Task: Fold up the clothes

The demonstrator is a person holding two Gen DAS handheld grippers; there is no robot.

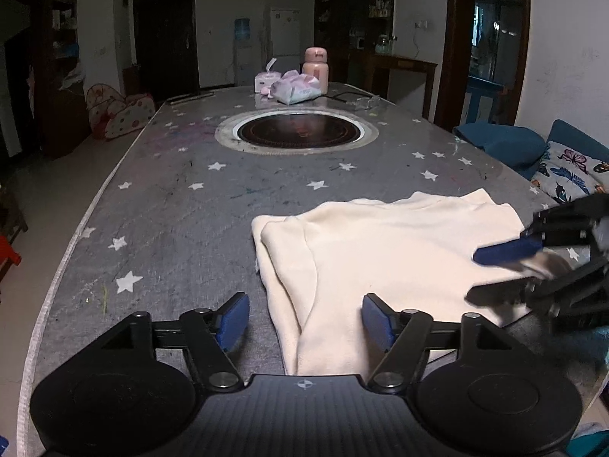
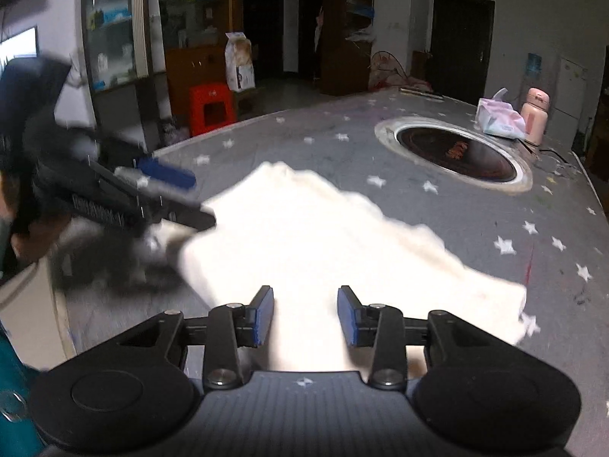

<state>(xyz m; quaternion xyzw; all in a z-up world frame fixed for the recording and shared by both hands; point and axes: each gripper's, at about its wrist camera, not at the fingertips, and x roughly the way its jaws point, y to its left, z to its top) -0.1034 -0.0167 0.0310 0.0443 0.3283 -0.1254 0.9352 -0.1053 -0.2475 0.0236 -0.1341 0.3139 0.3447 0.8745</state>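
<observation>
A cream garment [image 1: 384,259] lies partly folded and flat on the grey star-patterned table [image 1: 182,205]. My left gripper [image 1: 305,321] is open and empty, its blue pads either side of the garment's near left fold. My right gripper [image 2: 305,314] is open and empty, low over the garment [image 2: 323,240]. The right gripper also shows blurred at the right of the left wrist view [image 1: 510,262], over the garment's right edge. The left gripper shows blurred at the left of the right wrist view [image 2: 171,194], by the garment's edge.
A round recessed cooktop [image 1: 298,132] sits in the table's middle. A pink bottle [image 1: 316,68] and tissue packs [image 1: 295,87] stand at the far end. A blue sofa with a patterned cushion [image 1: 571,175] is on the right. A red stool [image 2: 211,108] stands beyond the table.
</observation>
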